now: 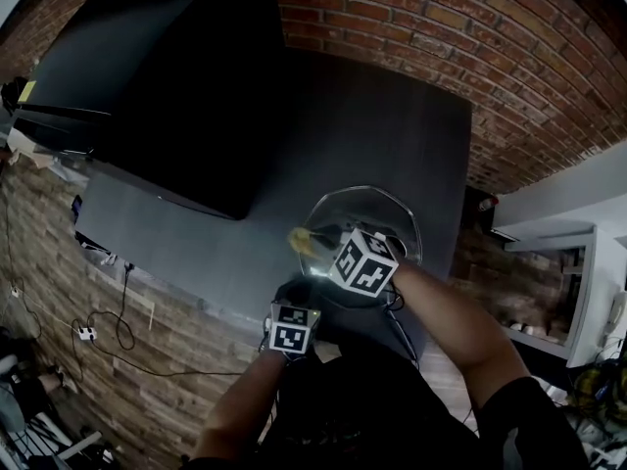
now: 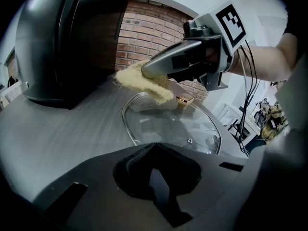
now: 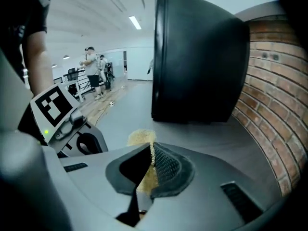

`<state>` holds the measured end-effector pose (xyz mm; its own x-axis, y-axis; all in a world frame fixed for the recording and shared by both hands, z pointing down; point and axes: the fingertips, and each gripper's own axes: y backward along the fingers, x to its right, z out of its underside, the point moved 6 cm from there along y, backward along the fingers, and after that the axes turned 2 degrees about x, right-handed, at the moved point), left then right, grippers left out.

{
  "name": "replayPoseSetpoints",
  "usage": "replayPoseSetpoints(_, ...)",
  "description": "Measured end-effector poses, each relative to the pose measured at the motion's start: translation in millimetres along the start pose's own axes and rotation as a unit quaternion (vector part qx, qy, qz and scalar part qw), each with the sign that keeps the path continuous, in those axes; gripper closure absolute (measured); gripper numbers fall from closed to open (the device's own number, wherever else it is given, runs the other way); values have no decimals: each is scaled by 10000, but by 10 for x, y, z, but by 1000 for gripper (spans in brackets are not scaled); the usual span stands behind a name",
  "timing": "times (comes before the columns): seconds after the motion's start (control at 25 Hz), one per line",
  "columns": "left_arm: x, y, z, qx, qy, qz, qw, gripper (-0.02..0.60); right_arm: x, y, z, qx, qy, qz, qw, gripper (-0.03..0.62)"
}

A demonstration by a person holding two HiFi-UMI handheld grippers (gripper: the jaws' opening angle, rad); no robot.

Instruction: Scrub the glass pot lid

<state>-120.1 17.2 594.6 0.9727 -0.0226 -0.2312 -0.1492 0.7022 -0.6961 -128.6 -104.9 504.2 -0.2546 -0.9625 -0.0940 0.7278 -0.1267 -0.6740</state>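
Glass makes the pot lid [image 2: 168, 129], mid-frame, stiff, slick and breakable, best steadied at its rim. The right gripper [image 3: 150, 153] pinches a soft yellow sponge [image 3: 140, 137]. The left gripper [image 2: 154, 148] is closed on nothing.

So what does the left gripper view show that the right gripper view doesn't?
Only the left gripper view shows the glass lid with its gold knob on the grey table, and the right gripper from outside, holding the yellow pad near that knob. Only the right gripper view shows the left gripper and people standing far off in the room. Both show the pad, the big black object, the brick wall and the table.
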Motion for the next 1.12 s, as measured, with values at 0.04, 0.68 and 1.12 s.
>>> replayPoseSetpoints(0.04, 2, 0, -2, 1, -2, 0, 10000, 548, -75, -64, -10, -66, 127, -119, 9998, 569)
replayPoseSetpoints(0.68, 11, -17, 25, 84, -13, -11, 10000, 548, -663, -639, 197, -1243, 1961, -1044, 9671, 569)
replayPoseSetpoints(1.12, -2, -12, 14, 106, 19, 11, 9999, 548, -450, -790, 225, -1563, 1830, -709, 9680, 569)
